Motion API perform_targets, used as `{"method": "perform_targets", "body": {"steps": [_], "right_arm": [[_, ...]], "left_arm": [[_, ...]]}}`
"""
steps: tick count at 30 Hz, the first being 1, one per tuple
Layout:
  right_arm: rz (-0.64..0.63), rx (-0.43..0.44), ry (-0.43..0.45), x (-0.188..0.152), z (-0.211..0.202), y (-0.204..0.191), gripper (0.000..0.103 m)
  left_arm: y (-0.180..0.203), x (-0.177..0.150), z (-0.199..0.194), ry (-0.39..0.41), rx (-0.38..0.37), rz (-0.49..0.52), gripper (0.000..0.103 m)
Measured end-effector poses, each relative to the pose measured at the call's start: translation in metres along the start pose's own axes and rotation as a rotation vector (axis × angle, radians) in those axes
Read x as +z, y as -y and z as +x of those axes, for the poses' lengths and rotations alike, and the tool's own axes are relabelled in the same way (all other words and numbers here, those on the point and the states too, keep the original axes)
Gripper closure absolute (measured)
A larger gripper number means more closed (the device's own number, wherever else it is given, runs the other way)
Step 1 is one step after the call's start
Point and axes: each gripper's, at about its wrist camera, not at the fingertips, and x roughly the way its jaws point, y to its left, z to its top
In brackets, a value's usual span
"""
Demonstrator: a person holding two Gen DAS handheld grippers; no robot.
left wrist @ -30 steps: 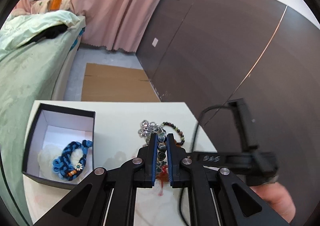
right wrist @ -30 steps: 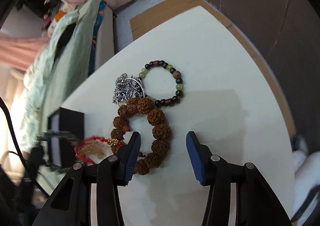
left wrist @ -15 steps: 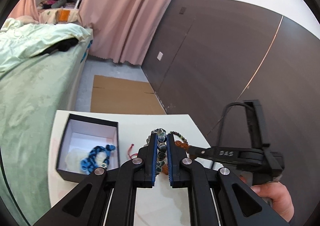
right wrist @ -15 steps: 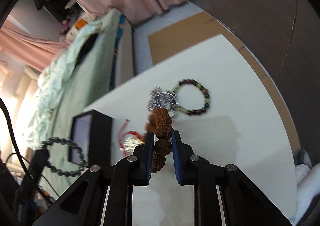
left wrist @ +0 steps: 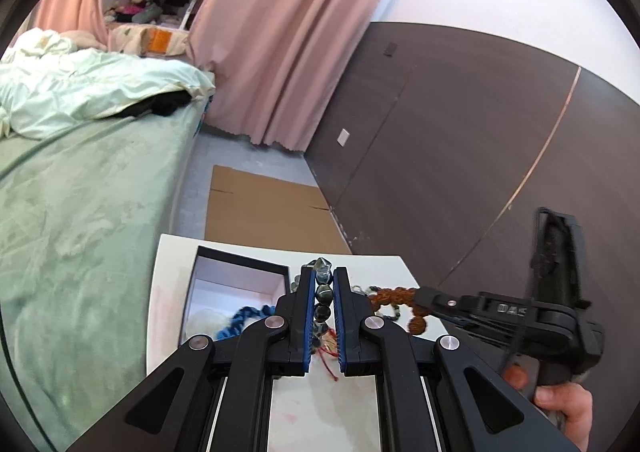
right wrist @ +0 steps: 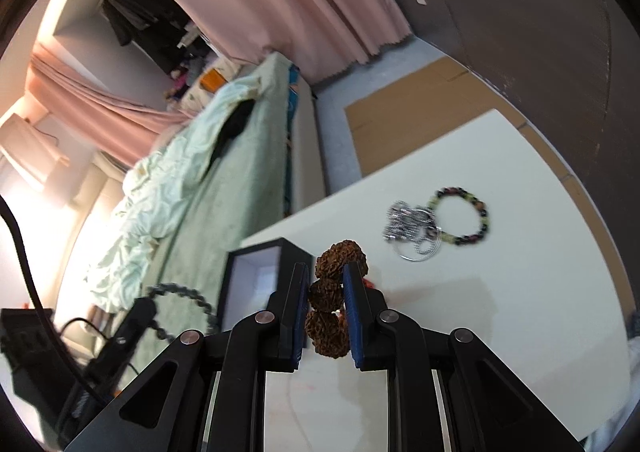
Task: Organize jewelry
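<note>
Standing by the white table [right wrist: 520, 292], I saw the black box [left wrist: 240, 264] on the left. The left gripper [left wrist: 323, 280] was clamped on a dark bead bracelet [left wrist: 322, 294] just beside it. The right gripper [right wrist: 326, 284] pinched a brown seed bracelet [right wrist: 326, 322], clear of the silver chain [right wrist: 408, 224] and green-and-black bracelet [right wrist: 460, 214] lying beyond.

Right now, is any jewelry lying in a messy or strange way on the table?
Yes. The silver chain lies in a tangled heap on the white table, overlapping a thin ring and touching the multicolored bead bracelet. The picture is blurred there, so I cannot tell whether they are knotted together.
</note>
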Motion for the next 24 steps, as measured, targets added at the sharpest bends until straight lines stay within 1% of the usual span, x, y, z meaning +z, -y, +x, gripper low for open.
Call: {"method": "perform_targets", "body": {"steps": [1,3,4,5,6,7,8,9,10,11,12,14,16,20,24], "right_arm": [[0.002,0.008,0.003,0.0,0.001,-0.002,0.084],[0.006,0.029,0.003,-0.002,0.003,-0.008,0.084],[0.007,0.039,0.004,-0.002,0.004,-0.01,0.084],[0.006,0.047,0.006,-0.003,0.005,-0.013,0.084],[0.003,0.058,0.009,-0.003,0.006,-0.016,0.084],[0.001,0.069,0.012,-0.004,0.006,-0.019,0.084],[-0.002,0.086,0.016,-0.004,0.008,-0.023,0.084],[-0.005,0.097,0.02,-0.005,0.008,-0.026,0.084],[-0.01,0.111,0.025,-0.005,0.008,-0.029,0.084],[-0.014,0.127,0.031,-0.005,0.009,-0.033,0.084],[-0.018,0.144,0.036,-0.005,0.009,-0.036,0.084],[-0.023,0.175,0.042,-0.006,0.011,-0.043,0.084],[-0.029,0.193,0.041,-0.008,0.014,-0.048,0.084],[-0.04,0.226,0.028,-0.01,0.024,-0.059,0.084],[-0.041,0.254,0.006,-0.011,0.04,-0.068,0.084]], "left_arm": [[-0.004,0.0,0.004,-0.006,0.007,-0.012,0.094],[-0.017,0.0,0.013,-0.029,0.028,-0.066,0.093],[-0.022,0.001,0.019,-0.058,0.029,-0.098,0.093],[-0.026,0.001,0.024,-0.086,0.031,-0.121,0.089],[-0.03,0.002,0.028,-0.114,0.038,-0.143,0.081],[-0.033,0.003,0.03,-0.127,0.047,-0.159,0.076],[-0.034,0.003,0.028,-0.116,0.059,-0.165,0.061],[-0.036,0.003,0.025,-0.095,0.069,-0.165,0.043],[-0.037,0.005,0.021,-0.066,0.079,-0.166,0.035],[-0.038,0.006,0.014,-0.031,0.085,-0.166,0.022],[-0.04,0.009,0.009,-0.001,0.085,-0.167,0.016],[-0.043,0.012,0.0,0.032,0.088,-0.169,0.014],[-0.05,0.016,-0.005,0.041,0.107,-0.186,0.014],[-0.066,0.019,-0.008,0.048,0.117,-0.241,0.014],[-0.075,0.024,-0.012,0.065,0.132,-0.258,0.014]]}}
